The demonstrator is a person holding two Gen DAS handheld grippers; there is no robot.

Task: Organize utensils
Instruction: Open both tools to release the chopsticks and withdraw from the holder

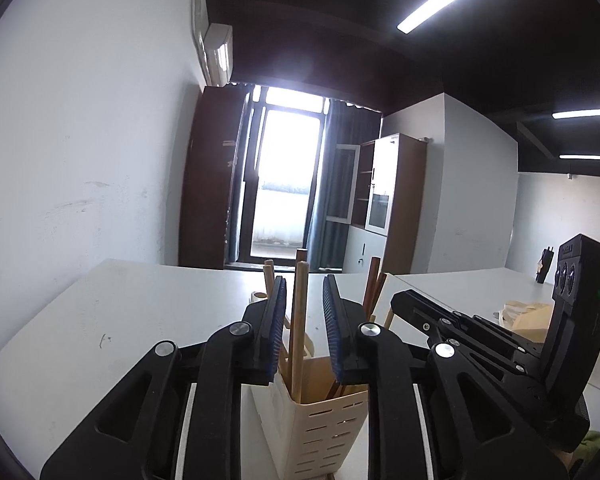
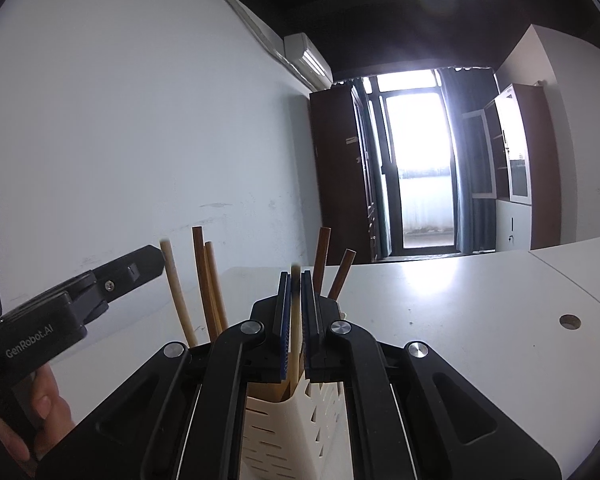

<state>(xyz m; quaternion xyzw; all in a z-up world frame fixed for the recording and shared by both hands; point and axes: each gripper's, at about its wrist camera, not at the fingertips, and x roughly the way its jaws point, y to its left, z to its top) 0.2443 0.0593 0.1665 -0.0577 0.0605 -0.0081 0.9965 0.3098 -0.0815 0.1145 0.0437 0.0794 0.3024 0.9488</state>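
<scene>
A cream slotted holder (image 1: 324, 420) stands on the white table (image 1: 120, 320) right under both grippers, with several wooden utensil handles upright in it. My left gripper (image 1: 305, 292) is open. A light wooden handle (image 1: 300, 320) rises between its blue pads, and neither pad touches it. In the right wrist view the holder (image 2: 284, 420) sits below my right gripper (image 2: 296, 280), which is shut on a pale wooden handle (image 2: 295, 332). Dark handles (image 2: 322, 256) stand just behind it. The left gripper (image 2: 148, 264) reaches in from the left beside a pale stick (image 2: 174, 292).
A brown paper bag (image 1: 528, 316) lies on the table to the right. The tabletop has round cable holes (image 2: 570, 322) at the right. A person's hand (image 2: 40, 408) holds the left gripper. The white wall runs close along the table's left side.
</scene>
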